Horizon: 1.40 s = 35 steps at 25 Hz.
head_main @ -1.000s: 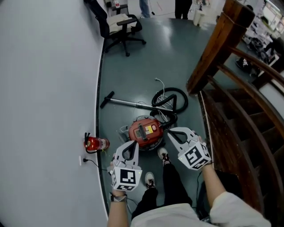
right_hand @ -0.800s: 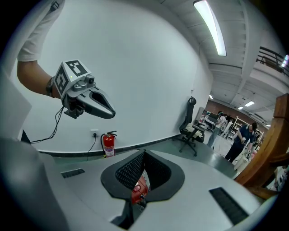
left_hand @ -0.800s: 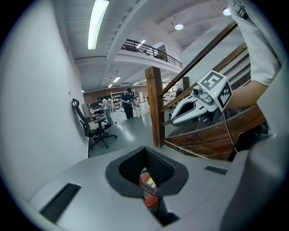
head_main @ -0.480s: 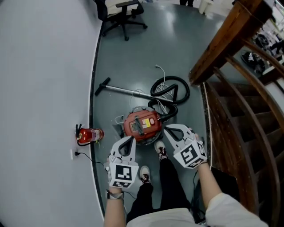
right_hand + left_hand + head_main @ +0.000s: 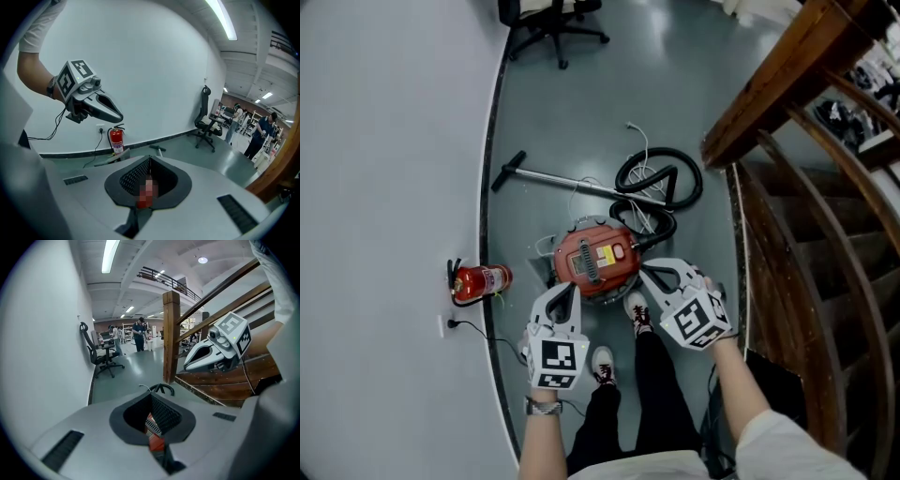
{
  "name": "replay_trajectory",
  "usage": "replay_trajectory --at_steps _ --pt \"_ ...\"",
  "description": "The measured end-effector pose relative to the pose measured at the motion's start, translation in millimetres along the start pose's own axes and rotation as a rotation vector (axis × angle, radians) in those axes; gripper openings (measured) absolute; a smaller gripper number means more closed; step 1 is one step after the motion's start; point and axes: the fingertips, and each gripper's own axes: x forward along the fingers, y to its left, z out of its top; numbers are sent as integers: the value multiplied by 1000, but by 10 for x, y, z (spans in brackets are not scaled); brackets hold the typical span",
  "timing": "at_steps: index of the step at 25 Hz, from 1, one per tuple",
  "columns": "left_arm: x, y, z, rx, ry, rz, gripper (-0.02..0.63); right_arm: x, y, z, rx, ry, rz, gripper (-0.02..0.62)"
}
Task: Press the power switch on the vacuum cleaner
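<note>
Above the red vacuum cleaner (image 5: 595, 261), left gripper (image 5: 570, 291) and right gripper (image 5: 647, 273), jaws closed and empty, sit lower than before; switch not yet pressed.

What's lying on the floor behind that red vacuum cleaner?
A coiled black hose, a metal wand ending in a black handle, and a thin white cord. Where the hose plugs into the vacuum is hidden by its body.

The left gripper (image 5: 566, 292) and the right gripper (image 5: 649, 274) have both sunk toward the red vacuum cleaner (image 5: 594, 260), their tips now nearer its body, one at each side
</note>
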Motion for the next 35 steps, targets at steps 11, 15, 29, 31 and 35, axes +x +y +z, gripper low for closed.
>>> replay_trajectory --at_steps 11,15,29,31,35 --pt "559 202 -341 -43 54 10 0 538 -82 -246 48 10 40 26" --pt "691 168 -491 -46 82 -5 0 680 -53 -411 57 37 61 26" --pt "1031 22 -899 -87 157 -52 0 1245 181 -1075 69 164 192 70" --pt "1063 21 -934 -92 162 -55 0 1324 199 -1182 68 188 207 114" --pt "1115 30 -1013 -97 179 -60 0 1440 223 -1357 69 224 230 115"
